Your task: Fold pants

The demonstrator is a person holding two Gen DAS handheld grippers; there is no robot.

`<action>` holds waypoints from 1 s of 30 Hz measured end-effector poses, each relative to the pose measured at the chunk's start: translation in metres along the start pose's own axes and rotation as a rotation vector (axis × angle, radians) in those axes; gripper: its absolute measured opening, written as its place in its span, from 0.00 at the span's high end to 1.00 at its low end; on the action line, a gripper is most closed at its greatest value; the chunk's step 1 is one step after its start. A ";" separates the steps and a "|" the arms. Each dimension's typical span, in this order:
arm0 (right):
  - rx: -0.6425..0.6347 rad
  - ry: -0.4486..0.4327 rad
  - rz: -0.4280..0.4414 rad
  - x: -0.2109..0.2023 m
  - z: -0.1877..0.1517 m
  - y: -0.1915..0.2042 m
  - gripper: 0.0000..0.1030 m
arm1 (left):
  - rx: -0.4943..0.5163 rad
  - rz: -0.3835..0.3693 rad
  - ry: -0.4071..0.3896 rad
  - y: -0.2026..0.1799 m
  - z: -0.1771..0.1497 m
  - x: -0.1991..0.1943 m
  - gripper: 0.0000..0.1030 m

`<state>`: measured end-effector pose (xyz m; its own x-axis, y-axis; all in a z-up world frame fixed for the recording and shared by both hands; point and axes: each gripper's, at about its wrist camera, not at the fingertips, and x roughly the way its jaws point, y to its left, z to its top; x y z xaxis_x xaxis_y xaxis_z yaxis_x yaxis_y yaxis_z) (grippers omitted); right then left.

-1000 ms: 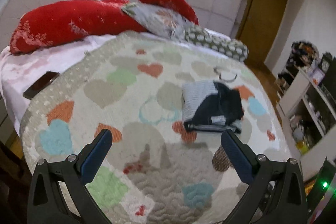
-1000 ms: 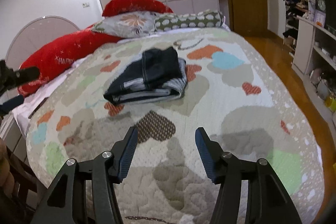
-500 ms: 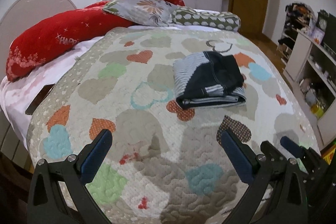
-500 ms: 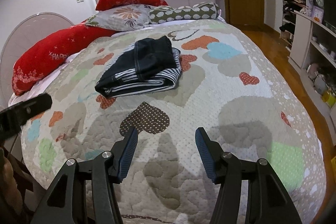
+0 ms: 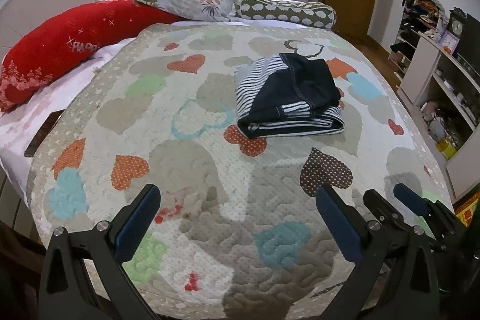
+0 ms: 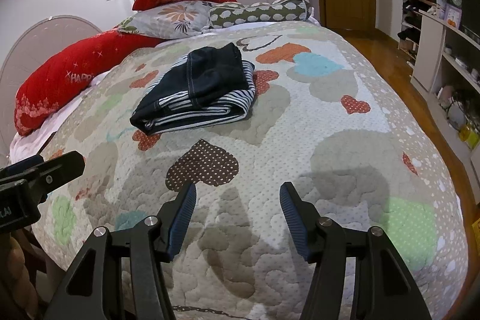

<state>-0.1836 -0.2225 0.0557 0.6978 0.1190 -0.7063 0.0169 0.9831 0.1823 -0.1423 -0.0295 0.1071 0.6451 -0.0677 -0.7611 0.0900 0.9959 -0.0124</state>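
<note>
Heart-patterned quilt (image 5: pixel 192 116) bears folded pants (image 5: pixel 288 98); both tongs (image 5: pixel 237 218) (image 6: pixel 238 212) gape, empty.

A bed (image 5: pixel 210 170) under a heart-patterned quilt carries folded pants (image 5: pixel 288 98), red, floral and spotted pillows at its head, and perhaps a dark phone at its left edge.

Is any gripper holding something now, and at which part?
Nothing is held. Left gripper and right gripper have open, empty jaws; the folded pants lie untouched.
</note>
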 end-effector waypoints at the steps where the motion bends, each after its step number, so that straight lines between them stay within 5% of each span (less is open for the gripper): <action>1: 0.000 0.001 0.000 0.000 0.000 0.000 0.39 | 0.001 -0.006 0.004 -0.001 0.000 0.001 0.00; 30: 0.000 0.043 -0.010 0.013 -0.004 0.001 0.38 | 0.046 -0.108 0.043 -0.015 -0.010 0.007 0.00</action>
<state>-0.1775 -0.2195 0.0443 0.6659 0.1156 -0.7371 0.0234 0.9842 0.1755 -0.1465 -0.0447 0.0958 0.5966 -0.1708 -0.7842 0.1926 0.9790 -0.0667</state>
